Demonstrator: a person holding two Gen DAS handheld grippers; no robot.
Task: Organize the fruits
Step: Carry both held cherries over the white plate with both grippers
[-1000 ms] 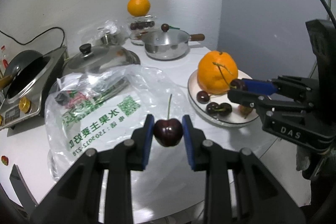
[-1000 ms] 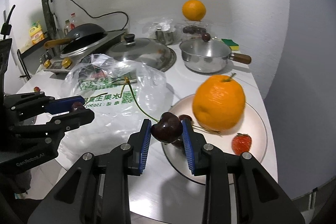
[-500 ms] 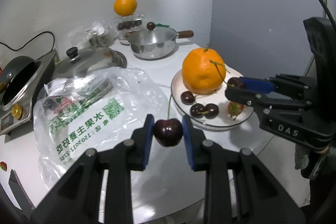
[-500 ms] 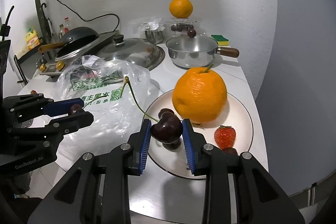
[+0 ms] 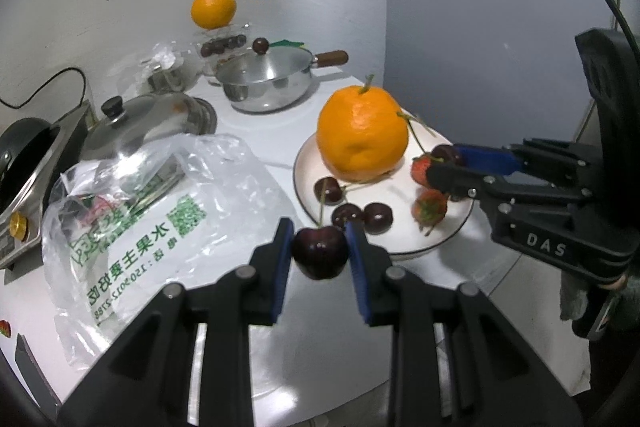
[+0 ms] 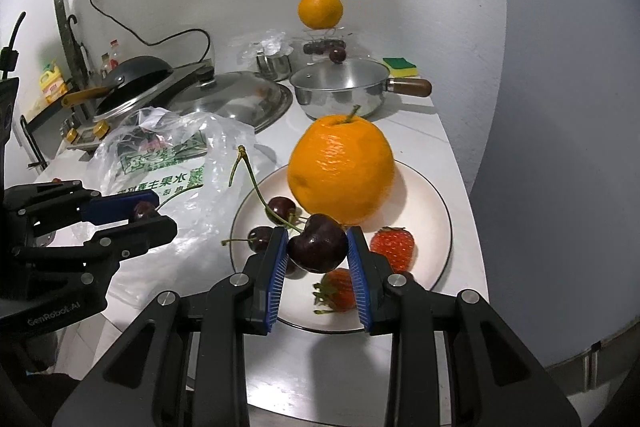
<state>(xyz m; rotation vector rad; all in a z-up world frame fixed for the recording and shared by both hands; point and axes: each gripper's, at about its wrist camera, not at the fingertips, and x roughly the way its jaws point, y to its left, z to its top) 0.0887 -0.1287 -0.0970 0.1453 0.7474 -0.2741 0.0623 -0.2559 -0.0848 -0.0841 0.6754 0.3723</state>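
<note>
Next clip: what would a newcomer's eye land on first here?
Probably the big orange sitting on the white plate, with loose cherries and strawberries beside it. Then the two dark cherries: one pinched in the left claw near the plate's edge, one in the right claw over the plate.

The cherry (image 5: 319, 251) in the left gripper (image 5: 319, 255) is a glossy dark maroon, nearly black; the cherry (image 6: 317, 248) in the right gripper (image 6: 317, 255) is the same shade, on a green stem. Both grippers are black with blue ribbed pads (image 6: 277, 279). The plate (image 6: 430, 211) is cream with a thin dark rim. On it sit a bright orange (image 6: 341, 169) with dimpled skin, two red strawberries (image 6: 392, 243) — green-leaved — and more dark cherries. The plastic bag (image 5: 160, 223) is clear, printed in green lettering with a green QR square. The saucepan (image 6: 340, 87) is silver, its handle brown. The sponge (image 6: 400, 66) is yellow under green.
</note>
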